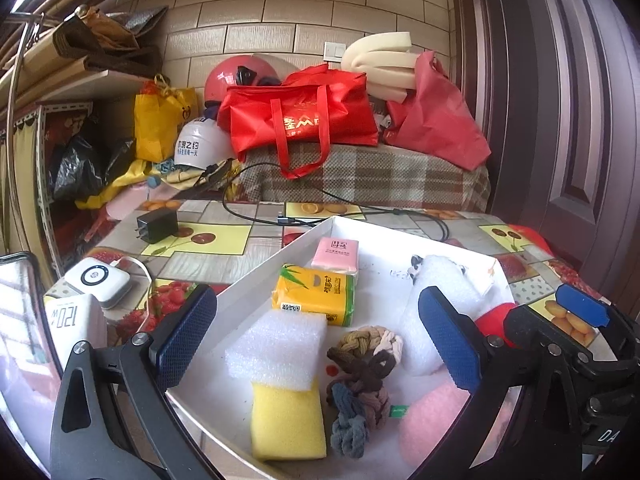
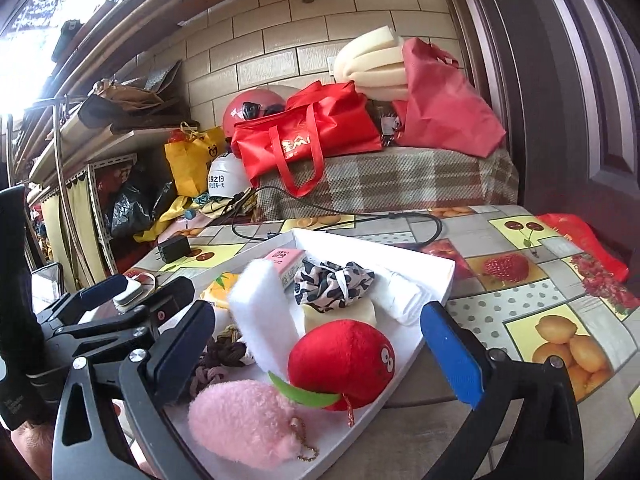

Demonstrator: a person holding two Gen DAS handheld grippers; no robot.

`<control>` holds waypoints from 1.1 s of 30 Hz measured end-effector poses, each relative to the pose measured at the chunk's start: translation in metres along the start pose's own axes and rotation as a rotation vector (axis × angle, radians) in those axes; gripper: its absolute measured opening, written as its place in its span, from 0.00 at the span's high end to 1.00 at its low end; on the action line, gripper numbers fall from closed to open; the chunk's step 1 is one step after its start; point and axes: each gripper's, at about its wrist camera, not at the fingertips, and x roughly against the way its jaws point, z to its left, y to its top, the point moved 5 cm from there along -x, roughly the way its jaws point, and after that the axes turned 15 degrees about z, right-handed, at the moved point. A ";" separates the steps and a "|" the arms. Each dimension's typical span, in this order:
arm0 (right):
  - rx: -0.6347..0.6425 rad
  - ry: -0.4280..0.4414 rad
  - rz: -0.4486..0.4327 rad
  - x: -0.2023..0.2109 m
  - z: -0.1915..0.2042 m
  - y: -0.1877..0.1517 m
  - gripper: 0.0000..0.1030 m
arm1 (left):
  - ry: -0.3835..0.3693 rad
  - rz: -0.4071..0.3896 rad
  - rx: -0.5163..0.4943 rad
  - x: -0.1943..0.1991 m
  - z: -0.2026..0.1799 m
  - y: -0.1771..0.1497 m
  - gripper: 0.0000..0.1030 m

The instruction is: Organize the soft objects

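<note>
A white tray (image 1: 248, 284) holds soft things: a yellow sponge (image 1: 288, 420) under a white foam block (image 1: 280, 348), a braided rope knot (image 1: 360, 384), a yellow tissue pack (image 1: 316, 296), a pink tissue pack (image 1: 336, 254), a white foam roll (image 1: 440, 320). The right wrist view shows a red plush (image 2: 344, 360), a pink fluffy keychain (image 2: 244, 424), a spotted scrunchie (image 2: 332, 280) and the foam roll (image 2: 264, 308). My left gripper (image 1: 320, 340) is open above the tray, empty. My right gripper (image 2: 320, 348) is open over the red plush, empty.
The tray sits on a fruit-print tablecloth (image 2: 520, 280). A black charger (image 1: 156, 226), its cable (image 1: 360, 216), a white device (image 1: 98, 282) and a white box (image 1: 76, 328) lie left of the tray. Red bags (image 1: 304, 120), helmets and foam sit behind on a plaid cover.
</note>
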 end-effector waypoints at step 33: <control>-0.113 -0.208 -0.082 0.155 -0.042 -0.087 0.00 | 0.180 0.073 -0.080 0.095 -0.054 -0.085 0.00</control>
